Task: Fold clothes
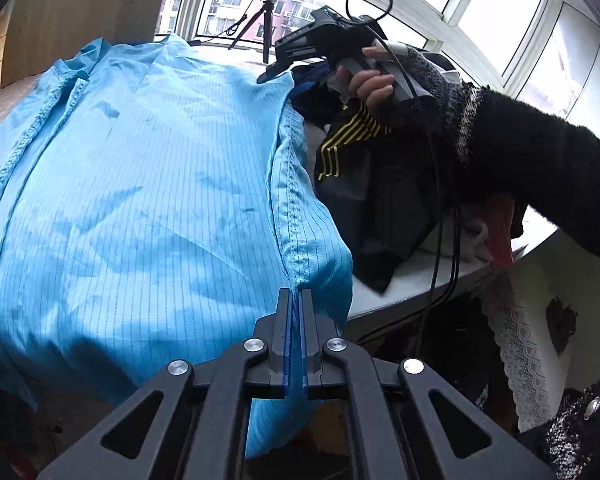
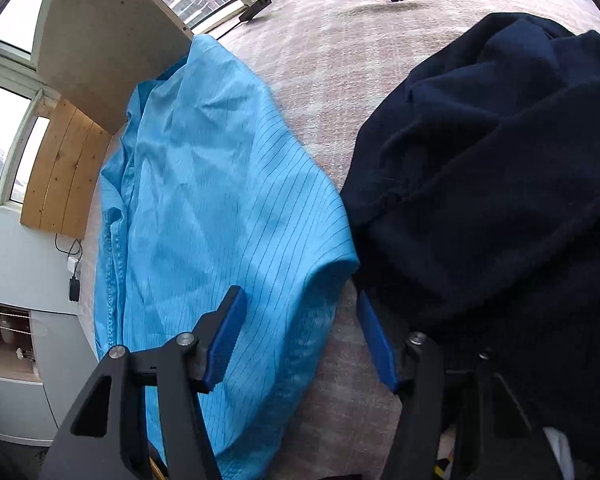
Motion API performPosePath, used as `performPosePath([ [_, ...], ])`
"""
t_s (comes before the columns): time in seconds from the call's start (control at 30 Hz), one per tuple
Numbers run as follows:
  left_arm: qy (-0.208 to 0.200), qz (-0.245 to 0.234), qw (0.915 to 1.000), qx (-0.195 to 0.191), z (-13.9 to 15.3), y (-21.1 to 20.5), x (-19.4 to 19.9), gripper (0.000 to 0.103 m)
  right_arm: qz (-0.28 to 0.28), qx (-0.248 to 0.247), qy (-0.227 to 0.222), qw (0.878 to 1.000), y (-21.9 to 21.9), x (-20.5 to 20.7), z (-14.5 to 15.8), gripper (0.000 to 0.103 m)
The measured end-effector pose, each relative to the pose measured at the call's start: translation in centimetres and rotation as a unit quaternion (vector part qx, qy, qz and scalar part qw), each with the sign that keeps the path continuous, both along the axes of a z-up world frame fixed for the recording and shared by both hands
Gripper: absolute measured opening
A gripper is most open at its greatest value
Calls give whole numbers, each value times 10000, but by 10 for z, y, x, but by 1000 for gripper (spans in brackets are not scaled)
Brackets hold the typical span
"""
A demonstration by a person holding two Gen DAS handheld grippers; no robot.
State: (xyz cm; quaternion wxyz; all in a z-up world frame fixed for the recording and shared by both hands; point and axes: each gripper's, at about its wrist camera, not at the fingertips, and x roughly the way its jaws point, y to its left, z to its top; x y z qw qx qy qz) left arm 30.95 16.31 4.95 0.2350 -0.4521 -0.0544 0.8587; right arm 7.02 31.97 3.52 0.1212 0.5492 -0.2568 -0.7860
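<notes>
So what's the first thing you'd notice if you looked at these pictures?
The big light blue shirt jumps out first: it lies spread over the table, and the left gripper is shut on its seam at the near edge. Next comes the dark navy garment, bunched in a heap right beside the shirt. The right gripper hangs open above the gap between them.

My work surface is a pinkish mat (image 2: 340, 80); a blue garment (image 2: 220, 200) and a navy garment (image 2: 500, 180) lie on it.
</notes>
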Motion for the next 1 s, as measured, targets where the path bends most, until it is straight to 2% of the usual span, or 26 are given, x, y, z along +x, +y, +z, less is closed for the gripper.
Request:
performPosePath([
  [0.07,-60,-198,9996,-191,-5,16,-3,3,47,-129,88,9999,-6,-2,4,11],
  [0.13,-171,-318,9990,-258,-6,22,-2,5,94,-259,182,9995,-12,-3,9,11],
  [0.17,-187,-306,9992,-191,-2,18,0,6,117,-375,399,9984,-12,-2,22,14],
  [0.2,-203,-294,9993,-125,3,15,2,7,133,-526,557,9970,-8,-1,31,32],
  [0.27,-90,-61,9999,-66,18,-5,5,18,51,-526,618,9967,1,-3,35,55],
  [0.33,62,349,9993,-139,32,-35,-1,33,-191,-289,439,9984,15,-5,25,55],
  [0.43,230,1068,9926,-523,42,-77,-24,37,-494,-107,190,9985,35,-1,1,53],
  [0.5,-52,1325,9894,-593,31,-97,-57,40,-528,-51,162,9985,40,1,-5,52],
  [0.6,-495,1422,9871,-541,11,-111,-96,40,-577,34,120,9983,48,3,-14,51],
  [0.8,-715,1228,9882,-580,-12,-103,-116,40,-440,-25,213,9988,49,4,-12,51],
  [0.87,-775,1190,9882,-581,-18,-100,-121,38,-453,-133,260,9985,51,5,-11,51],
  [0.9,-782,1221,9879,-559,-18,-98,-121,31,-471,-214,289,9982,53,6,-10,51],
  [0.93,-798,1262,9874,-519,-18,-98,-121,6,-499,-330,340,9976,56,7,-8,51],
  [1.0,-756,1436,9859,-402,-14,-101,-119,0,-562,-548,425,9960,62,8,-6,51],
])
